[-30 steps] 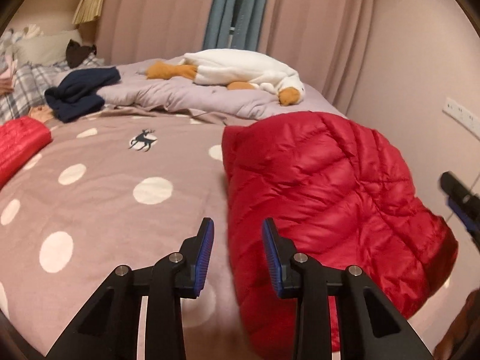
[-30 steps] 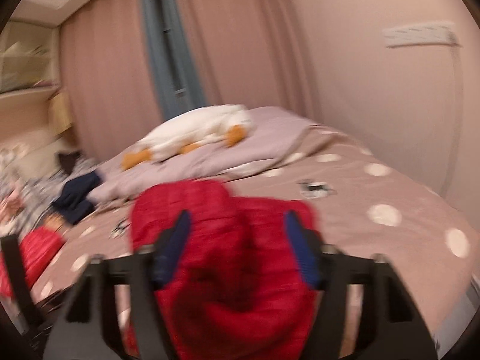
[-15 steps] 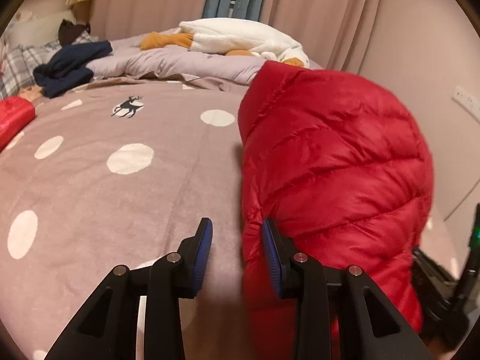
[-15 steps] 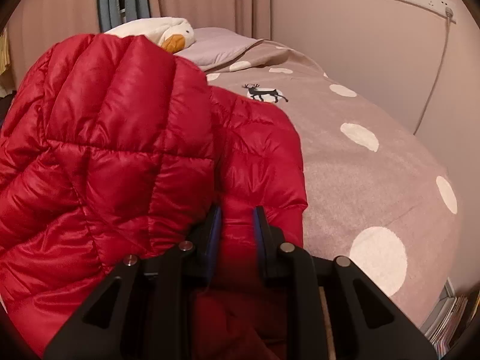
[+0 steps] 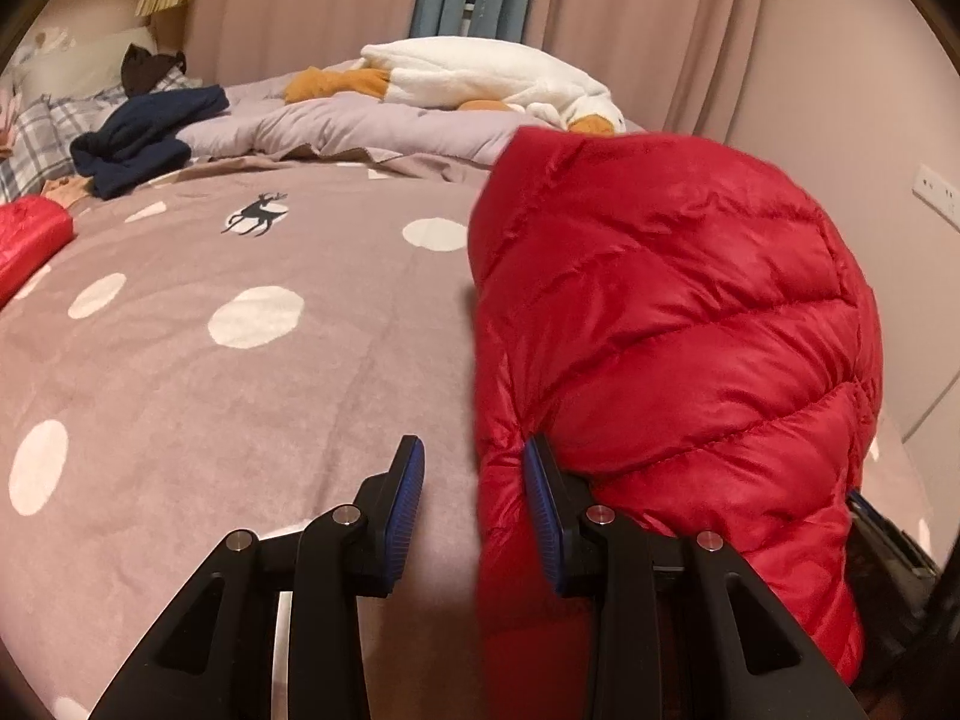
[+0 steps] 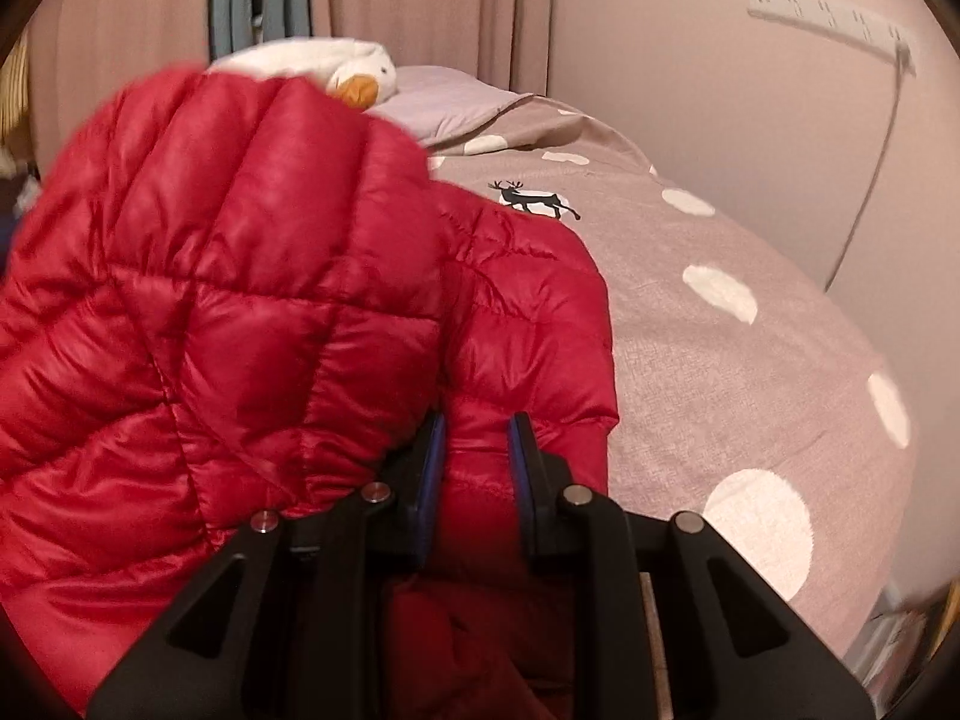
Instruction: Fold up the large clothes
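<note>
Left wrist view, far left: a second red padded piece [image 5: 30,237] lies at the bed's edge, with a dark navy garment [image 5: 144,138] heaped behind it near plaid pillows [image 5: 36,138].
Bedspread: mauve bedspread [image 5: 210,396] with white dots and a small black deer print [image 5: 257,216].
Head of the bed: a white plush goose [image 5: 480,75] with orange feet and beak lies across a rumpled lilac duvet [image 5: 360,126], in front of the pink curtains.
Left gripper: left gripper [image 5: 474,504] hangs just over the bedspread with its jaws spread — nothing pinched between the blue pads; the right-hand pad touches the jacket's edge from outside.
Jacket: red down jacket [image 5: 660,312] is bunched up in a tall mound on the right side of the bed, its quilted back bulging over the left gripper's right finger.
Right wrist view, left side: the same jacket fills the frame, its upper edge slightly blurred — possibly a sleeve or hood folded forward, hard to say.
Right gripper: right gripper [image 6: 477,462] is pinching a fold of the jacket's lower hem between its narrowly set pads.
Right side: the dotted bedspread runs to the wall, where a power strip [image 6: 834,18] is mounted with a cord hanging down.
</note>
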Motion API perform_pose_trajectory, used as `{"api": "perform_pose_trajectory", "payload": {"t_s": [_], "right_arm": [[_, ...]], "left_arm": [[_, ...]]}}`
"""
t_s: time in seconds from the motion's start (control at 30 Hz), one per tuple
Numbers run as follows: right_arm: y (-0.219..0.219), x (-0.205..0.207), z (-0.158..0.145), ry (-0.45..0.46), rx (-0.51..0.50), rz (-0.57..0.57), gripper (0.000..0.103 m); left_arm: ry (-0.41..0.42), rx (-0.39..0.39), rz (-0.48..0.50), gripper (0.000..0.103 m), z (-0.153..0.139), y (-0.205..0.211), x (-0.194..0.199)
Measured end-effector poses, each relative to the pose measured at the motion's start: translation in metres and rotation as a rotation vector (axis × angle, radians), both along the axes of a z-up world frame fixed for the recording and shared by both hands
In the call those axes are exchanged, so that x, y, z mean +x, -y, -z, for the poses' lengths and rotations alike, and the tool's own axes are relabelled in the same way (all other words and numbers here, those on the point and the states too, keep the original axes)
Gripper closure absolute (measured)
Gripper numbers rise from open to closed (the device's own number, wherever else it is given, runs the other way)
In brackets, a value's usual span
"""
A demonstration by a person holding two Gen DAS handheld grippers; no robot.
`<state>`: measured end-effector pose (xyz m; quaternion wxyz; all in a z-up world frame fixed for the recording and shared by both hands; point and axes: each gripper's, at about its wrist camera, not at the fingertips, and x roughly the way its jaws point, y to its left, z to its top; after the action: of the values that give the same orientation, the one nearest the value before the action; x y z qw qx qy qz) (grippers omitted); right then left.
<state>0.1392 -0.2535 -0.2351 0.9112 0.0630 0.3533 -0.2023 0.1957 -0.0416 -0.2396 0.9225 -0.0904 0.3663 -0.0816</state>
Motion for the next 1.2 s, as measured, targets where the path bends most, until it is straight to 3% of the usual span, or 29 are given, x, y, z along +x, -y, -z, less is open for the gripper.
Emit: {"api": "perform_pose_trajectory", "payload": {"t_s": [0.1, 0.13, 0.2, 0.3, 0.37, 0.4, 0.47, 0.53, 0.6, 0.67, 0.73, 0.83, 1.2], "right_arm": [[0.009, -0.013, -0.029, 0.069, 0.057, 0.018, 0.076], [0.010, -0.020, -0.043, 0.115, 0.033, 0.032, 0.073], [0.004, -0.027, -0.071, 0.195, -0.033, 0.044, 0.064], [-0.002, -0.020, -0.099, 0.308, 0.042, -0.079, 0.064], [-0.008, 0.001, -0.107, 0.317, 0.089, -0.155, 0.064], [-0.010, 0.012, -0.109, 0.320, 0.092, -0.195, 0.064], [-0.018, 0.049, -0.097, 0.290, 0.099, -0.303, 0.069], [-0.006, 0.083, -0.067, 0.164, 0.100, -0.249, 0.069], [0.011, 0.103, -0.030, 0.094, 0.075, -0.170, 0.069], [0.037, 0.104, -0.013, 0.112, 0.138, -0.093, 0.070], [0.055, 0.109, -0.003, 0.111, 0.221, -0.077, 0.070], [0.052, 0.107, 0.005, 0.110, 0.211, -0.067, 0.070], [0.051, 0.098, 0.004, 0.133, 0.213, -0.066, 0.070]], "left_arm": [[0.070, -0.072, -0.013, 0.070, -0.025, -0.019, -0.003], [0.115, -0.072, -0.031, 0.070, -0.037, -0.025, -0.001], [0.123, -0.054, -0.066, 0.070, -0.046, -0.028, 0.015], [0.093, -0.110, -0.003, 0.070, -0.045, -0.029, 0.050], [0.069, -0.159, 0.025, 0.070, -0.039, -0.025, 0.071], [0.061, -0.132, 0.016, 0.070, -0.035, -0.017, 0.081], [0.068, -0.067, 0.036, 0.070, -0.026, 0.003, 0.091], [0.055, 0.003, 0.069, 0.070, -0.008, 0.029, 0.102], [0.034, -0.024, 0.102, 0.070, 0.004, 0.038, 0.105], [0.026, -0.034, 0.116, 0.070, 0.010, 0.047, 0.109], [0.058, 0.048, 0.102, 0.070, 0.011, 0.062, 0.105], [0.103, 0.121, 0.083, 0.070, 0.015, 0.073, 0.099], [0.098, 0.049, 0.097, 0.070, 0.019, 0.058, 0.104]]}}
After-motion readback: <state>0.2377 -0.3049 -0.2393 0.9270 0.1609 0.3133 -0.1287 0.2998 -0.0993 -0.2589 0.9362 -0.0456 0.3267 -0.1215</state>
